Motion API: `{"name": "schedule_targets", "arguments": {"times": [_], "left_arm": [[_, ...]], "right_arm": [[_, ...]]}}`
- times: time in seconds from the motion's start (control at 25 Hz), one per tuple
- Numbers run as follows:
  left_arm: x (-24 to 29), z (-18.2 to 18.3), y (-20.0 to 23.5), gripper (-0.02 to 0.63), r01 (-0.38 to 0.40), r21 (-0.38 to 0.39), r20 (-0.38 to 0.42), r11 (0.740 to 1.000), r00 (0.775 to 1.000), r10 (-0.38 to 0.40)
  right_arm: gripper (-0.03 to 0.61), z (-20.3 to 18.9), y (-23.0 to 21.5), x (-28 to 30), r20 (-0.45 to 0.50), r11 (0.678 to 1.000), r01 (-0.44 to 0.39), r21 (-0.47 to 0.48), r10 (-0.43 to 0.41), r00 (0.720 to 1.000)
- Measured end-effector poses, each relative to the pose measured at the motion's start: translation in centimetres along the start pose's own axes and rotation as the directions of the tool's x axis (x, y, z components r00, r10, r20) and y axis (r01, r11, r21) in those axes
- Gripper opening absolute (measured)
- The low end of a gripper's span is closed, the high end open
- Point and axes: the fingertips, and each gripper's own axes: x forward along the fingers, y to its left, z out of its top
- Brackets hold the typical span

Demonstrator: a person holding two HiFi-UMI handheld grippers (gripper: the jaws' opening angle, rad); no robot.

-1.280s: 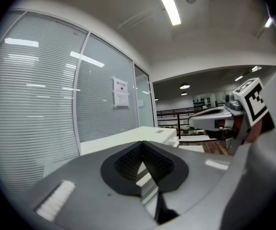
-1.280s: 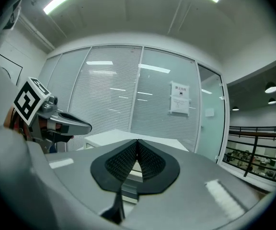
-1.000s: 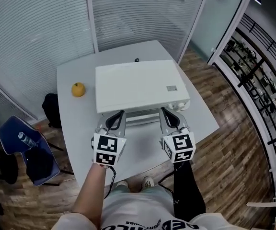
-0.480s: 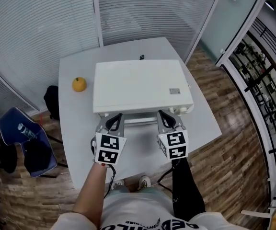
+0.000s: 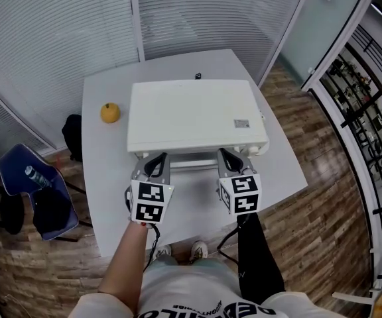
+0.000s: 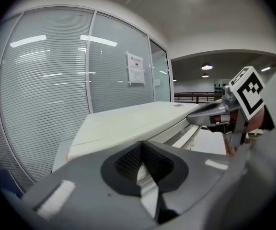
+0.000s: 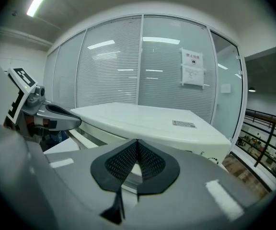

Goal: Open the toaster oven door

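Note:
A white toaster oven (image 5: 194, 114) stands on the white table (image 5: 105, 177), its front facing me. Its pale handle bar (image 5: 192, 165) runs along the front edge, between the two grippers. My left gripper (image 5: 155, 160) points at the left end of the bar and my right gripper (image 5: 228, 156) at the right end. In the left gripper view the pads (image 6: 128, 162) meet, with the oven's top (image 6: 128, 123) just beyond them. The right gripper view shows the same: jaws (image 7: 137, 145) shut, oven top (image 7: 147, 121) ahead. I see nothing between either pair of jaws. The door looks closed.
An orange (image 5: 110, 112) lies on the table left of the oven. A small dark object (image 5: 197, 77) sits behind the oven. A blue chair (image 5: 35, 191) and a black bag (image 5: 73, 134) stand left of the table. Glass partitions are behind, a railing at the right.
The head view has shifted a little. Both grippers stay at the oven's front edge, drawn slightly closer together along the handle. The door has not moved.

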Motion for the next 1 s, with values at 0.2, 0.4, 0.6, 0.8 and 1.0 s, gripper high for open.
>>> {"name": "schedule_targets", "arguments": {"times": [0.2, 0.4, 0.6, 0.8, 1.0], "left_arm": [[0.0, -0.1, 0.1, 0.057, -0.013, -0.015, -0.01, 1.0, 1.0, 0.013], [-0.3, -0.6, -0.1, 0.057, -0.022, -0.034, -0.022, 0.999, 1.0, 0.021], [-1.0, -1.2, -0.5, 0.057, -0.039, -0.054, -0.031, 0.998, 0.999, 0.037], [-1.7, -2.1, -1.0, 0.057, -0.066, -0.074, -0.037, 0.995, 0.997, 0.064], [-2.6, -3.4, -1.2, 0.057, -0.103, -0.076, -0.048, 0.992, 0.994, 0.1]], "right_arm": [[0.003, -0.2, 0.0, -0.3, 0.01, 0.999, -0.013, 0.046, 0.012, 1.0], [0.003, -0.6, 0.2, -0.7, 0.006, 0.999, -0.022, 0.044, 0.022, 1.0], [0.003, -1.3, 0.6, -1.5, -0.005, 0.999, -0.036, 0.035, 0.036, 0.999], [0.003, -2.1, 1.2, -2.4, -0.007, 0.998, -0.056, 0.019, 0.056, 0.998], [0.003, -3.0, 1.9, -3.4, -0.017, 0.996, -0.085, -0.015, 0.085, 0.996]]}}
